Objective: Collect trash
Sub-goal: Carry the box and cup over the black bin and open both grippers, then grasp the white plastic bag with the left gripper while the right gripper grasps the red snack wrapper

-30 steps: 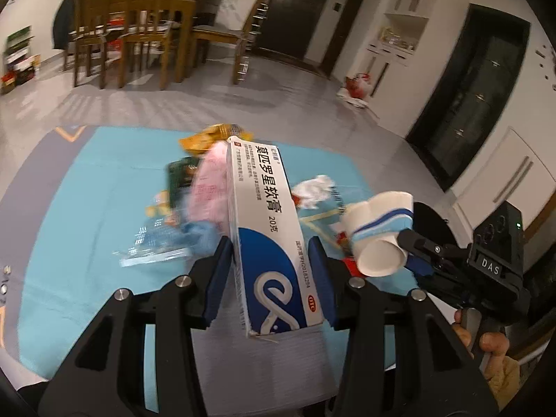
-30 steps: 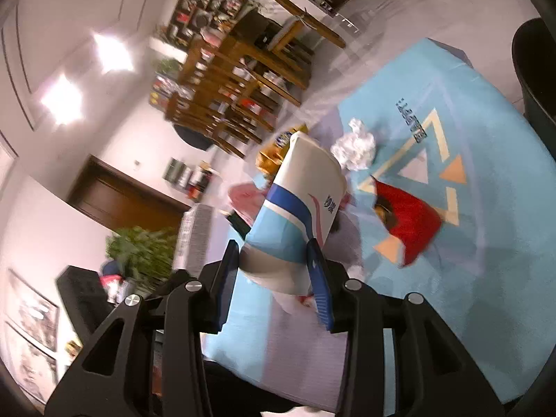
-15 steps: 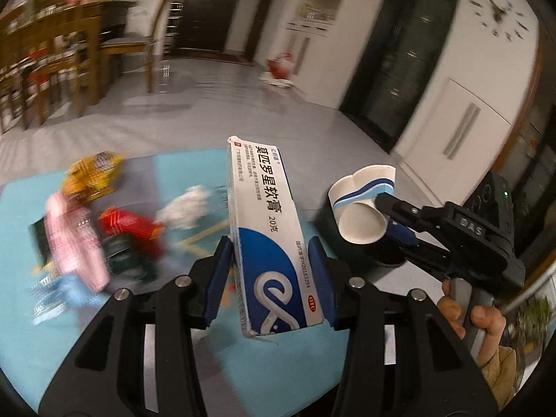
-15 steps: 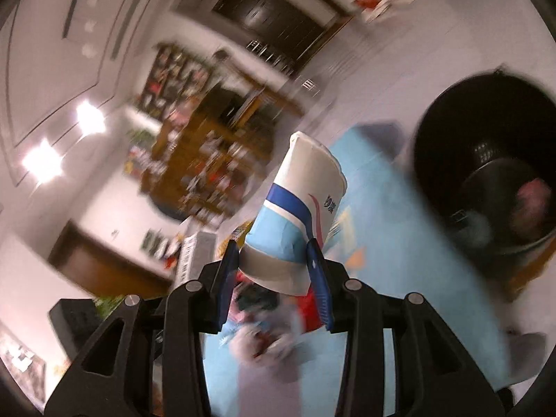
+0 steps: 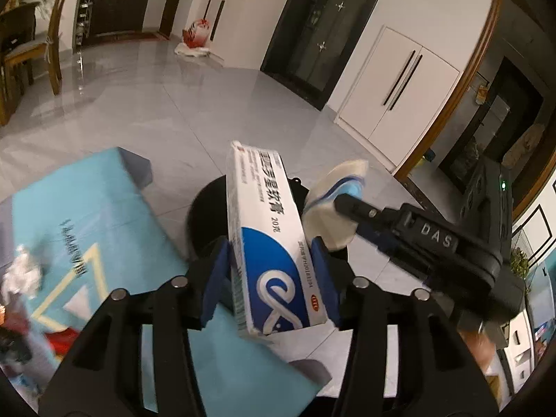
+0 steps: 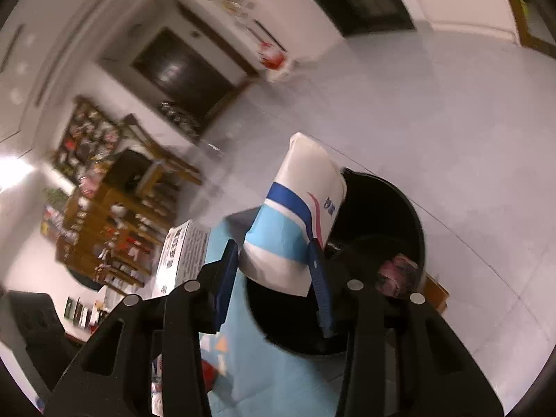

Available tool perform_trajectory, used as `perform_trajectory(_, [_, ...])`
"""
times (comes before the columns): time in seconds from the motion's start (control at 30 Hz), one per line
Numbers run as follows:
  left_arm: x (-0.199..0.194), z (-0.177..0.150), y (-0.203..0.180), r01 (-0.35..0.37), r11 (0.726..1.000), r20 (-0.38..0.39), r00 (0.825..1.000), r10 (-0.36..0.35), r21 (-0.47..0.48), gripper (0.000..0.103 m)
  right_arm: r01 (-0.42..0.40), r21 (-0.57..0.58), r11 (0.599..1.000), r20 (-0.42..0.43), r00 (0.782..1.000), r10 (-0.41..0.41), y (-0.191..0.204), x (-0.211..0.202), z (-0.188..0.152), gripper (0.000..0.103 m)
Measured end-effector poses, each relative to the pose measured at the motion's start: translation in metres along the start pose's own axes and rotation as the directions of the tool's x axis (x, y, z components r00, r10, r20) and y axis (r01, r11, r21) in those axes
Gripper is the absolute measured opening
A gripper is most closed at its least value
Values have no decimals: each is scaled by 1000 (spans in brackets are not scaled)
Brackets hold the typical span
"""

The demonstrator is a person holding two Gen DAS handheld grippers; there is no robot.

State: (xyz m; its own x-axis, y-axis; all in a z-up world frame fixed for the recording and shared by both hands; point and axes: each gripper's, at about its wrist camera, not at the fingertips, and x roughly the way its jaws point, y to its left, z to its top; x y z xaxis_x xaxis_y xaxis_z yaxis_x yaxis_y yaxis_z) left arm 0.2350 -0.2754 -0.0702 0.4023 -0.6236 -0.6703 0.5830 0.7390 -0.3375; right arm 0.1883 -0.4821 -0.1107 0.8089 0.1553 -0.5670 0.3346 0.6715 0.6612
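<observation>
Trash is hanging over the round black plastic bin (image 6: 410,208) in both tongs; the left tongs (image 5: 274,278) have just been opening around the long white-and-blue cardboard medicine box (image 5: 267,239), whose long axis is pointing forward and down toward the bin mouth directly beneath; the right tongs (image 6: 274,271), nearer the bin's middle, have likewise been widening, and the white paper cup with blue bands (image 6: 299,215) is sitting between them, apparently slipping free above the opening; the blue mat (image 5: 90,208) is lying just beside.
</observation>
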Motion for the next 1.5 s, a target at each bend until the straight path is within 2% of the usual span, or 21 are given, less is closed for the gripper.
perform_trajectory(0.03, [10,3,3,5,1000,-12,1000,-5,-15,55,-4,21,1000,-6,1000,4,-3,3,3,58])
perform_trajectory(0.1, [23,6,6,-1,999,-23,1000,0,-41,62,2,63,998,-11,1000,-1,-11,10,7,63])
perform_trajectory(0.13, [28,6,11,-1,998,-29,1000,0,-58,67,6,78,997,-12,1000,-5,-13,11,7,63])
perform_trajectory(0.23, [29,5,17,-20,998,-28,999,19,-57,68,-1,112,994,-26,1000,4,-20,10,7,64])
perform_trajectory(0.37, [15,-6,25,-54,997,-18,998,53,-60,75,-15,99,995,-43,999,19,-12,8,3,64])
perform_trajectory(0.57, [-35,-44,34,-137,989,18,990,138,-53,84,-81,27,996,-90,992,84,9,10,-8,66])
perform_trajectory(0.77, [-95,-91,52,-253,965,41,966,256,-65,87,-135,-67,989,-160,979,123,35,13,-29,68])
perform_trajectory(0.87, [-134,-115,73,-312,942,65,945,322,-122,87,-162,-114,980,-201,970,137,51,15,-40,69])
perform_trajectory(1.0, [-190,-144,111,-374,893,93,909,407,-252,89,-178,-166,970,-241,961,135,67,19,-53,71])
perform_trajectory(1.17, [-217,-176,150,-424,821,56,876,478,-384,89,-210,-277,938,-321,940,115,104,29,-85,71])
perform_trajectory(1.27, [-214,-192,165,-417,797,10,884,468,-436,89,-211,-346,914,-367,927,75,119,38,-107,73])
perform_trajectory(1.3, [-209,-196,167,-428,791,-5,881,474,-437,89,-206,-373,905,-379,924,54,124,42,-116,73])
perform_trajectory(1.37, [-203,-198,166,-433,791,-14,880,475,-432,89,-203,-436,877,-405,914,10,136,50,-137,73])
perform_trajectory(1.5, [-183,-195,166,-406,814,-27,900,435,-415,89,-228,-568,791,-433,900,-52,158,61,-177,73])
